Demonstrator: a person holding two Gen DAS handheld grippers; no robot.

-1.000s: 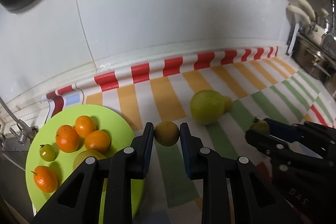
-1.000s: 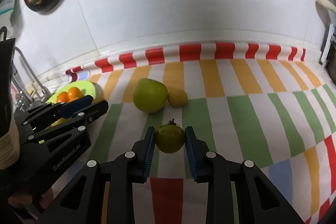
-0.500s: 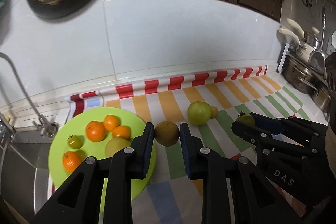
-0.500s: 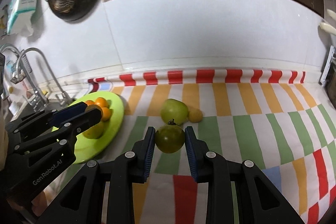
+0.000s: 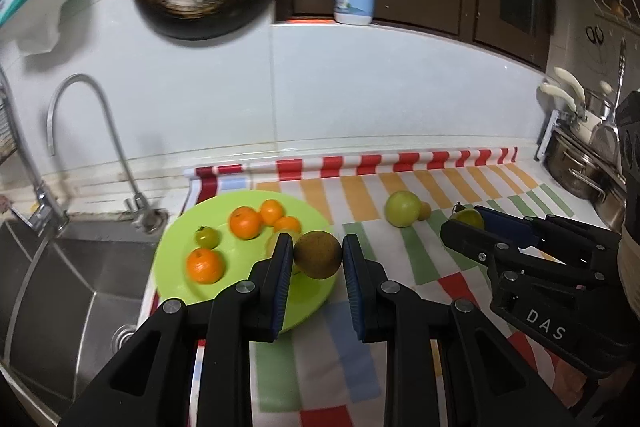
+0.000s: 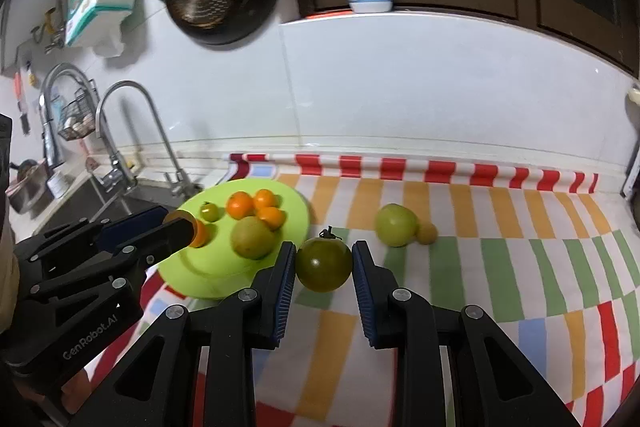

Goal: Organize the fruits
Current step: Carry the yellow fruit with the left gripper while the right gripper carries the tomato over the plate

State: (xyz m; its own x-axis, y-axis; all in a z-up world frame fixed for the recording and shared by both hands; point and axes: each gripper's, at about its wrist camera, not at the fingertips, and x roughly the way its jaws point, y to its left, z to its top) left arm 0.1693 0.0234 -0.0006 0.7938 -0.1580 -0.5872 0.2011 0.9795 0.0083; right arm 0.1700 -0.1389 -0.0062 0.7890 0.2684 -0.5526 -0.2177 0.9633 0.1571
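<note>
- Fingers of the left gripper (image 5: 318, 259) pinch a round brown fruit (image 5: 318, 254), one pad on each side; it hangs over the near right edge of the green plate (image 5: 176, 251), probably on its way to being set down there.
- Right gripper (image 6: 324, 261) likewise pinches a dark green tomato (image 6: 324, 265), stem up, held clear of the striped cloth (image 6: 500, 267) just right of the plate. Squeezing across the widest part likely keeps a round fruit from slipping.
- Plate count: four oranges (image 6: 239, 205), one small green tomato (image 6: 209, 213), one pale yellow-green fruit (image 6: 253, 237). Grouped here, apparently as the collecting spot.
- Farther out on the cloth: one large green fruit (image 6: 395, 225) touching one small yellowish fruit (image 6: 427, 233), both still unsorted.
- Behind the plate: sink (image 5: 60, 291) with two taps, well apart from the loose fruit.
</note>
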